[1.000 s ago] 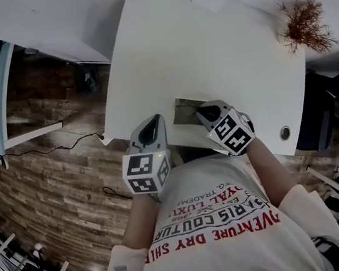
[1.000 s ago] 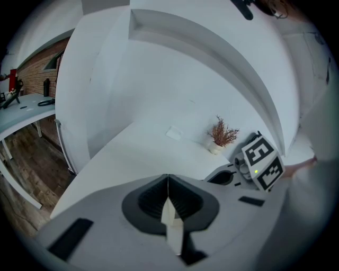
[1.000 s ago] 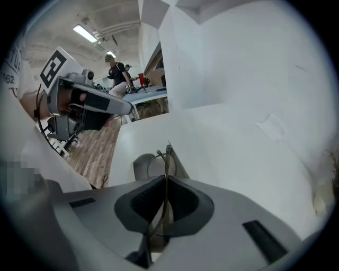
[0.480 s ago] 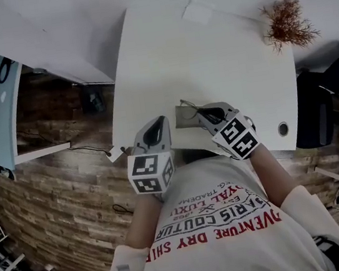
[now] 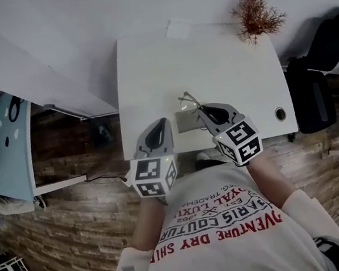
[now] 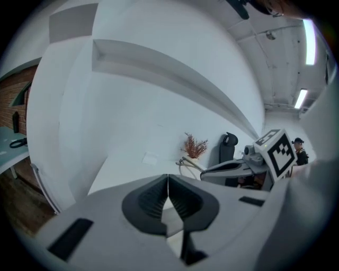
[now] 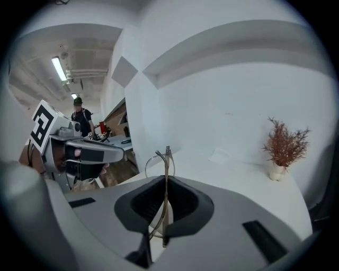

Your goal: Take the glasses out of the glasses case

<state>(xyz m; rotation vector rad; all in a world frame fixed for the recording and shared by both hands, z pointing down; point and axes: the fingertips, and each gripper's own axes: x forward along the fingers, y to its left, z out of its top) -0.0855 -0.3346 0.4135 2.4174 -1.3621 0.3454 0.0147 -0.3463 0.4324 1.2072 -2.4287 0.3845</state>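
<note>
Moved: right hand-held gripper [image 5: 202, 109] has lifted the glasses [image 5: 188, 100] clear of the case [image 5: 186, 121] on the surface [image 5: 209, 62].
Meaning: removal looks done.
Right grip: jaws pinch the thin frame.
Left hand-held gripper [image 5: 160, 123]: raised too, jaws together, empty.
Count: one glasses, one case, two hand-held grippers, one dried plant [image 5: 255, 14].

Premises: an office-type workspace. Evidence: a plain white desk [image 5: 211, 75] with a round cable port [image 5: 280, 113] in its top, and a black chair [image 5: 313, 101] just beside it. Wood-plank flooring [image 5: 64, 236] throughout. Ceiling strip lights [image 7: 59, 69] on a bare ceiling. A person [image 7: 79, 114] stands among further tables behind.
</note>
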